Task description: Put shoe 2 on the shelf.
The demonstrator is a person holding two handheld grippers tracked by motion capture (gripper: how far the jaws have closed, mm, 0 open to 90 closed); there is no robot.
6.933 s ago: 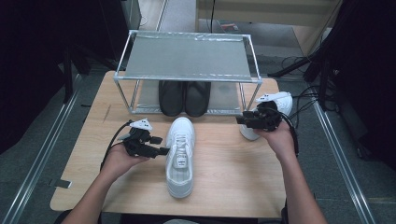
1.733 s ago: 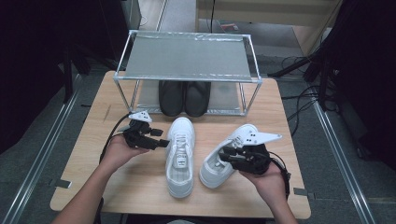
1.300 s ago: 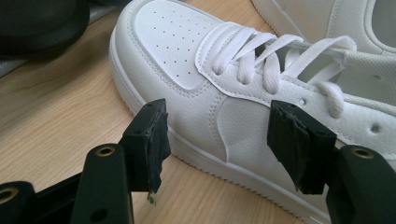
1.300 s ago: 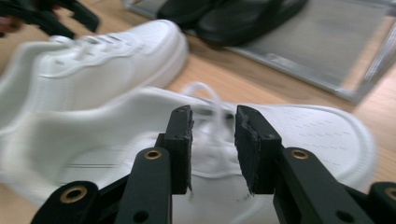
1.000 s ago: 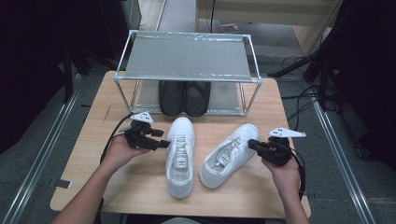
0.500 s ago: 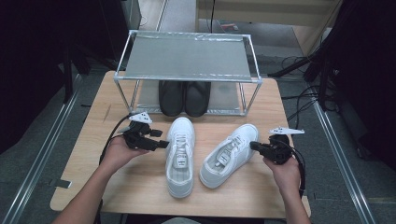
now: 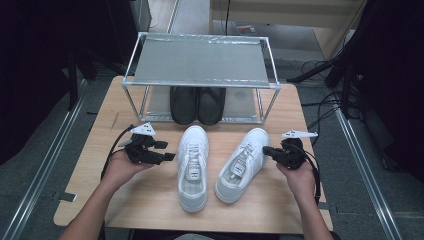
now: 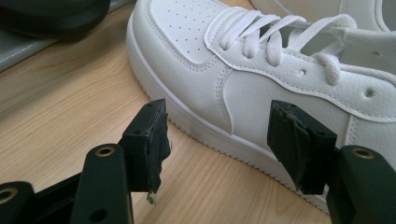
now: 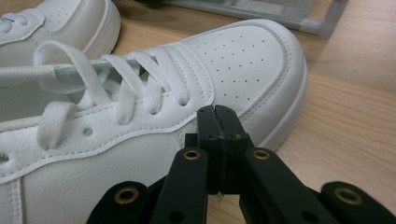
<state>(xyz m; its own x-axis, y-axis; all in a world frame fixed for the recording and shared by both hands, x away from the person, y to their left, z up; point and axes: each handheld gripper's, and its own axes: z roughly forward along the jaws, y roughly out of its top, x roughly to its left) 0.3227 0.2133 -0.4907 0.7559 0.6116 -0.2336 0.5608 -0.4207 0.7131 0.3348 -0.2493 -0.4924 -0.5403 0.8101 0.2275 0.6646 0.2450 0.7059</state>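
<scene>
On the wooden table [image 7: 150, 200], two white lace-up sneakers [image 7: 192, 167] [image 7: 242, 165] are set before the metal rack [image 7: 200, 65], still unshelved; left gripper [image 7: 167, 156] jaws are spread, right gripper [image 7: 266, 150] jaws are pressed together, empty.

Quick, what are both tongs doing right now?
Left tongs: open, empty, beside the left white leather sneaker.
Right tongs: shut, empty, beside the right white leather sneaker.
</scene>
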